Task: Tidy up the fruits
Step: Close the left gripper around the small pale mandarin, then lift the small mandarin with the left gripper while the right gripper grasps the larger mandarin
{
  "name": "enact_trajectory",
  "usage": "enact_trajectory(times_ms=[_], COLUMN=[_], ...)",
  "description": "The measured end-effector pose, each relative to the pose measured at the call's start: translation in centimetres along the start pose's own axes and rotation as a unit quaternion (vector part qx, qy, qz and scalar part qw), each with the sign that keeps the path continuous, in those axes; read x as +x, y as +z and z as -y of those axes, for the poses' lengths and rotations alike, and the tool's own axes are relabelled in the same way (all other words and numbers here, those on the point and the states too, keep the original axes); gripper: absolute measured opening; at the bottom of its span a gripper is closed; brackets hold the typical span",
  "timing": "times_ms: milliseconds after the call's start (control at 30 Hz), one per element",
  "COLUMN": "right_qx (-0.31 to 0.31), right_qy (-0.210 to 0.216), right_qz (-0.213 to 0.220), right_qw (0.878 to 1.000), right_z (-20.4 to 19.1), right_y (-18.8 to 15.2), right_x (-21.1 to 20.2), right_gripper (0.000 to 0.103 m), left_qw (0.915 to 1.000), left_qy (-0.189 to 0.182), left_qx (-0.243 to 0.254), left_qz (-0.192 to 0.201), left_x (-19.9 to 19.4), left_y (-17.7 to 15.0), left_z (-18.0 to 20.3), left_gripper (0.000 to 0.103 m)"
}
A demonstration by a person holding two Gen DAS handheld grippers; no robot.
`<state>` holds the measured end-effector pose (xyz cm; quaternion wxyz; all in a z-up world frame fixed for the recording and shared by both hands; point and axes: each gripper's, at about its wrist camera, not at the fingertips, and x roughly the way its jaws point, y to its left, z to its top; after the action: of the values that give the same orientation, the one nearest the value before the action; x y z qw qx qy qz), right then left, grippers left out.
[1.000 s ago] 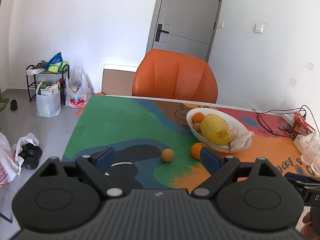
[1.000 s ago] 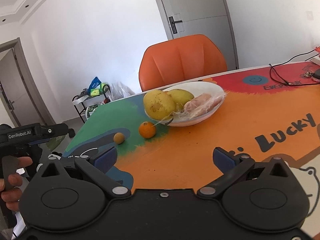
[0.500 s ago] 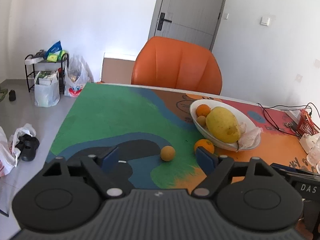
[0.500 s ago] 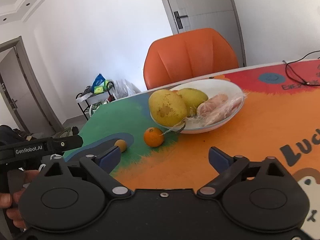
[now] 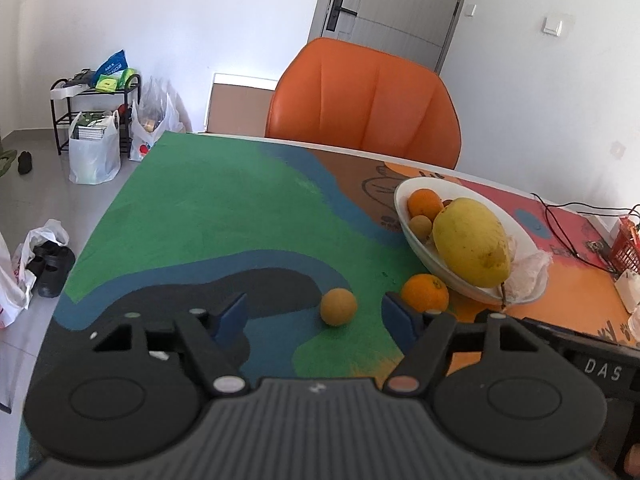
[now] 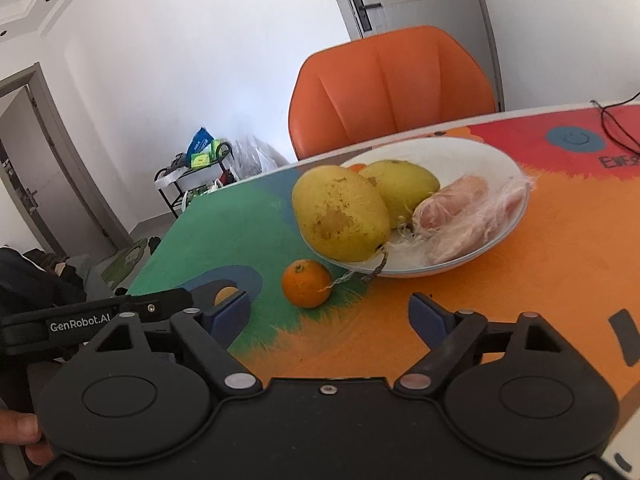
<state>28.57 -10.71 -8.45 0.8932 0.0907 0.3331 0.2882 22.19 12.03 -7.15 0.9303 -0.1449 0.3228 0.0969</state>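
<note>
a small tan fruit (image 5: 338,306) and an orange (image 5: 425,293) lie loose on the painted table (image 5: 208,208), the orange just beside a white bowl (image 5: 404,200) holding two large yellow fruits (image 6: 340,214), a small orange and plastic-wrapped pieces (image 6: 468,216). the left gripper (image 5: 316,316) hangs over the table, jaws wide and empty, the tan fruit between its fingers in view. the right gripper (image 6: 330,312) is likewise wide open, gripping nothing. an orange chair (image 5: 364,96) stands behind.
</note>
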Motion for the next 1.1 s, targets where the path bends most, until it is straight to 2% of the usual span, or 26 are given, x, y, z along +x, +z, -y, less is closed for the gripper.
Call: enact_trajectory(times_ms=[267,467,767,1100], right_qx=[0.018,0.019,0.023,0.02], right_qy=[0.007,0.015,0.013,0.006], right_qz=[-0.016,-0.022,-0.026,-0.025], right_qw=[1.0,0.999,0.999,0.999], right_z=[1.0,1.0,1.0,0.6], right_y=[0.4,0.3,0.3,0.5], right_x=[1.8,2.2,2.8,3.3], right_gripper=[0.077,0.077,0.075,0.075], left_qw=[0.9997,0.9991,0.9989,0.9996], left_qy=[0.015,0.013,0.024,0.017], left_qx=[0.002,0.013,0.009,-0.007], left_qz=[-0.019,-0.038,-0.038,-0.02], left_x=[2.6,4.3,5.2,3.6], left_y=[0.9,0.6,0.2,0.3], left_z=[0.7,1.5,1.1,0.0], left_gripper=[0.069,0.058,0.024,0.023])
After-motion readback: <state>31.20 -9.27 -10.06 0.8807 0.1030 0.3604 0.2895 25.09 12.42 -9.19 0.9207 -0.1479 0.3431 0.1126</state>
